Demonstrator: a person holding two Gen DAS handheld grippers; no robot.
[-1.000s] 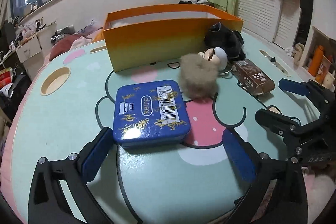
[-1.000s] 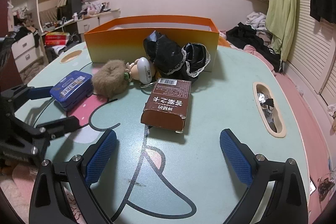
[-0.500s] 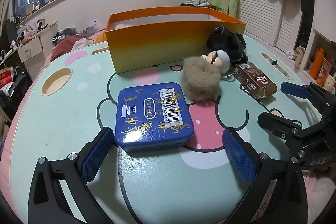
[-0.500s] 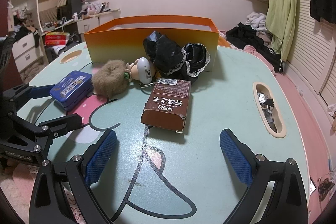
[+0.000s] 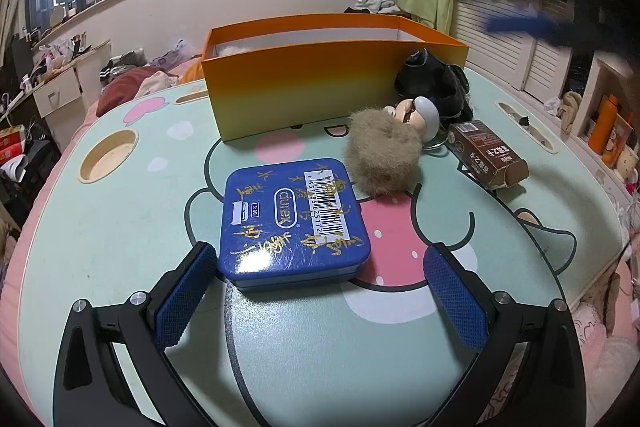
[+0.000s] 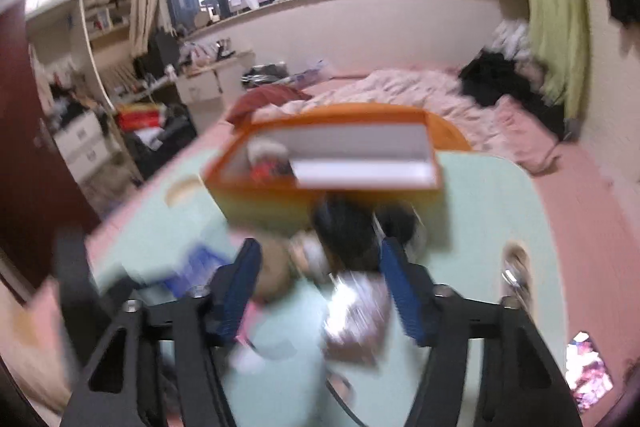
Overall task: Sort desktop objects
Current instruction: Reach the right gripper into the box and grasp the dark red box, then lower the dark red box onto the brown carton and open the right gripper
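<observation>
Left gripper [image 5: 320, 291] stands wide around the blue tin's [image 5: 294, 221] near end on the table [image 5: 120, 227], pads clear; closing off-centre could skew it. Right gripper [image 6: 318, 291], blurred, jaws just narrowed, nothing visibly held; brown carton [image 5: 486, 159] remains outside the orange box [image 5: 304, 91].

Bare tabletop [image 5: 100, 235] left of blue tin [image 5: 294, 221]; right side blocked by fur ball [image 5: 382, 157], carton [image 5: 486, 157].

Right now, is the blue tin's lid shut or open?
Shut: the blue tin lies flat on the table, lid seated evenly, no gap showing.
</observation>
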